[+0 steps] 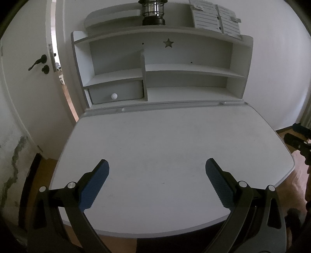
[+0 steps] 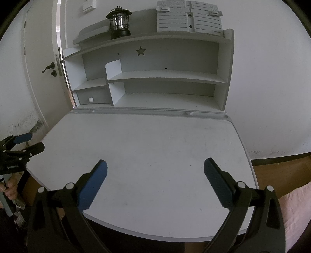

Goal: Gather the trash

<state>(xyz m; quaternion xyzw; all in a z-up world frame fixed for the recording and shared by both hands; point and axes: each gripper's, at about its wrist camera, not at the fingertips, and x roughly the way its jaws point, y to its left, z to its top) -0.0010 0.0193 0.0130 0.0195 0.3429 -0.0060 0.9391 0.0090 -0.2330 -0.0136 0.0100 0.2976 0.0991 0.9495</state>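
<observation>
At the far left of both views stands a door, ajar, with a dark handle; the wall below it is stained. In the lower left of the right wrist view the left gripper shows from the side, a hand on its grip.

Through the middle runs the desk, its top bare apart from faint scuffs. Behind it, in the upper centre, a hutch with empty shelves, a star cutout and a small drawer with a white knob. On top sit a lantern and, further right, a slatted white stand.

Low in each frame the claws hang above the near desk edge: the left gripper has its blue pads wide apart and holds nothing, and the right gripper is the same. At the right edge of the left wrist view the right one appears as a dark shape.

No trash shows anywhere in either picture, nor any bin; it must lie outside both views.

The risk, as I judge it, is aimlessness: searching with nothing in sight, a claw could clip the desk edge or hutch, or take the lantern or stand for rubbish. Sweeping both tools together near the middle could knock them against each other.
</observation>
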